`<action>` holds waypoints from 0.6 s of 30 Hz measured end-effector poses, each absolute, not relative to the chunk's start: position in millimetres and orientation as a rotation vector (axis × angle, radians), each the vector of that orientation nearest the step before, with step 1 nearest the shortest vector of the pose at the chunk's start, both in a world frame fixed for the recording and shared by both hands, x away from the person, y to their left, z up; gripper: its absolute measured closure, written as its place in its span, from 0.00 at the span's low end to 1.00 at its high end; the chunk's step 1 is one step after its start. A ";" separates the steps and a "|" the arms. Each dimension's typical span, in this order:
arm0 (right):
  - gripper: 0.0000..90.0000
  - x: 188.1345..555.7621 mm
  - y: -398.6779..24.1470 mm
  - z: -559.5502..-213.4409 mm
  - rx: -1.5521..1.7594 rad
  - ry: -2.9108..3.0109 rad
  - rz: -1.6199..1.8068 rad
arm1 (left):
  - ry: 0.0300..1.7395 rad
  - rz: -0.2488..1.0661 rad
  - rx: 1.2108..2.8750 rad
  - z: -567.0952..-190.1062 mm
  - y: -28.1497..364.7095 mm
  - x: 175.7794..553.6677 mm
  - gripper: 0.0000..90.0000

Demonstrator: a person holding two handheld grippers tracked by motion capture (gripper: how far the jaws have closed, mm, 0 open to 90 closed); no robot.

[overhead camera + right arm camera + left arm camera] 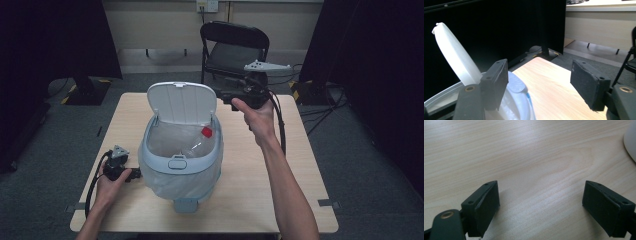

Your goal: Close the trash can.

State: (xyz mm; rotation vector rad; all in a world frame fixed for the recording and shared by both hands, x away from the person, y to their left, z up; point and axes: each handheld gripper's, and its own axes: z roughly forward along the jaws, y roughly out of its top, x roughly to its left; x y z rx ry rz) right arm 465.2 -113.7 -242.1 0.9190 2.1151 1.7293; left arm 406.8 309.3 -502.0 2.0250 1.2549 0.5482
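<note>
A pale blue bin (150, 165) with a clear bag liner stands at the table's middle, its white lid (182, 102) raised. Inside lies a clear plastic bottle (192, 142) with a red cap (206, 132). My left gripper (135, 174) rests low by the bin's left side, and its jaws (541, 186) stand open over bare wood, with the bin's edge (631, 142) at the upper right. My right gripper (226, 97) is held up just right of the lid. Its jaws (539, 65) are open and empty, with the lid (454, 57) and the bin rim (517, 87) at their left.
The wooden table (295, 165) has bare room to the right of the bin and at the far left. A black folding chair (232, 50) stands behind the table's far edge. Dark screens flank both sides.
</note>
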 end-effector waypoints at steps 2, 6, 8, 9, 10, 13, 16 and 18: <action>0.33 463.3 -112.9 -242.1 0.903 2.137 1.734 | 1.255 0.548 2.025 -502.0 309.3 406.8 0.15; 0.33 452.2 -105.6 -244.0 0.846 2.201 1.722 | 1.255 0.548 2.025 -502.0 309.3 406.8 0.15; 0.33 449.6 -104.2 -245.1 0.835 2.212 1.715 | 1.255 0.548 2.024 -502.0 309.2 406.8 0.15; 0.33 444.6 -102.9 -247.6 0.818 2.226 1.711 | 1.255 0.548 2.025 -502.0 309.3 406.8 0.15; 0.33 444.6 -102.9 -247.6 0.818 2.226 1.711 | 1.254 0.548 2.025 -502.0 309.3 406.8 0.15; 0.33 437.8 -101.9 -250.3 0.813 2.230 1.699 | 1.254 0.549 2.025 -502.0 309.3 406.8 0.15; 0.33 431.8 -101.3 -253.5 0.799 2.244 1.705 | 1.254 0.547 2.024 -502.1 309.2 406.8 0.15; 0.33 427.8 -100.8 -255.4 0.793 2.249 1.695 | 1.254 0.547 2.025 -502.1 309.3 406.8 0.15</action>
